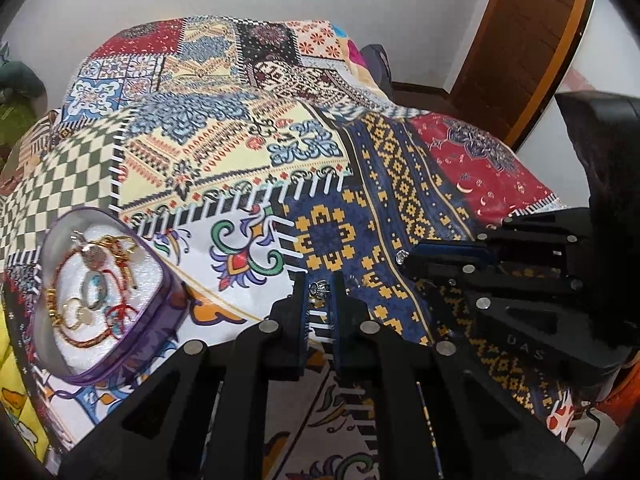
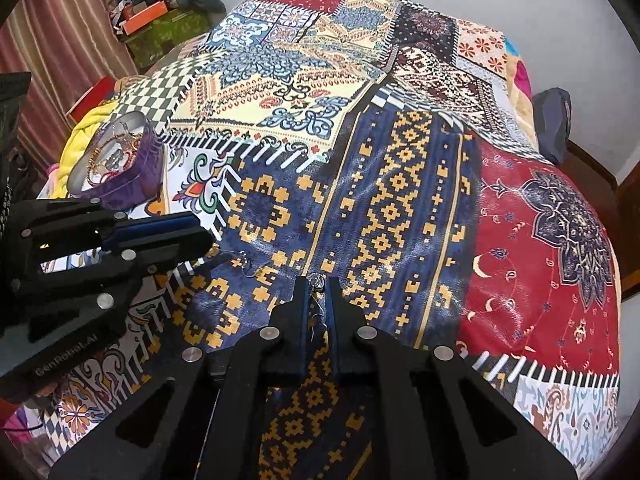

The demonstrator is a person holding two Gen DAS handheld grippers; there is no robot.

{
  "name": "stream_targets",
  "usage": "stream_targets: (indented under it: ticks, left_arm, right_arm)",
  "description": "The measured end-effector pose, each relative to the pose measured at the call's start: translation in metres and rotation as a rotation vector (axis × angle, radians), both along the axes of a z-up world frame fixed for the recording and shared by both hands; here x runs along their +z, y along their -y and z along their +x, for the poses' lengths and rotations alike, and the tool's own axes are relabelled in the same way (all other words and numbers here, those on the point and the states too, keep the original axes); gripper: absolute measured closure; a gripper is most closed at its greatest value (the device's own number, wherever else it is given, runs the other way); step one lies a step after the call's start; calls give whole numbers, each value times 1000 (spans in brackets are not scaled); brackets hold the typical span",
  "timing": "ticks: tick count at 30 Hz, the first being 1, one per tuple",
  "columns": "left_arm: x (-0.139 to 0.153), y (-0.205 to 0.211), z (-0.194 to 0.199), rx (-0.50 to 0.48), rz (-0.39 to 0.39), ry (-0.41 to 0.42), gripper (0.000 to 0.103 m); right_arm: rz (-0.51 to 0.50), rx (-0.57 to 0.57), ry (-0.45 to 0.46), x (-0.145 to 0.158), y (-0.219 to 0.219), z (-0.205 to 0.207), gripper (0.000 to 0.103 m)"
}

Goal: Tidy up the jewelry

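A purple oval jewelry box [image 1: 132, 336] stands open on the bedspread at the left, holding bracelets, rings and earrings on white padding; it also shows in the right wrist view [image 2: 132, 172]. My left gripper [image 1: 320, 286] is shut on a small dark ring [image 1: 319, 289] just above the blue patterned patch. My right gripper [image 2: 318, 282] is shut on a small silver earring [image 2: 319, 280] with a thin wire hanging between the fingers. In the left wrist view the right gripper [image 1: 404, 258] comes in from the right with a sparkle at its tip.
A patchwork bedspread [image 1: 248, 152] covers the whole bed. A thin wire piece [image 2: 246, 266] lies on the blue patch near the left gripper [image 2: 208, 240]. A wooden door [image 1: 520, 40] is at the back right; clutter and boxes [image 2: 144, 16] lie beyond the bed's left side.
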State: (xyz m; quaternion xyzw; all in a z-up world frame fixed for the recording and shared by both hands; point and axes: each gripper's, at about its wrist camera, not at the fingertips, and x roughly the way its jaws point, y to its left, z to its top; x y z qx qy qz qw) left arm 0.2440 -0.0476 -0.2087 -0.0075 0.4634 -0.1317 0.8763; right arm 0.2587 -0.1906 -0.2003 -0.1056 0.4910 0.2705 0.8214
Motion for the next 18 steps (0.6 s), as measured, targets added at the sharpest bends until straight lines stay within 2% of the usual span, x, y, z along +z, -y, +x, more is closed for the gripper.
stream_targets:
  ticks: [6,9,11,13,18]
  left_arm:
    - [15,-9,-10,19,-9,32,95]
    - [16,-11,-13,21,0,37,95]
    - [14,-12,-15,21,-1,33,95]
    - [12,-14,-16,21,-5,28,95]
    - [7,-18,-15,25,-13,21,95]
  right_arm:
    - [10,22,30,9,1,-12,96]
    - [-30,33,71,13,-1,-17,95]
    - [-60,34,72,12,-4,-17,87]
    - [-71,32,59,8,-5,-13,74]
    - [-66,24,18,-1,-10,1,73]
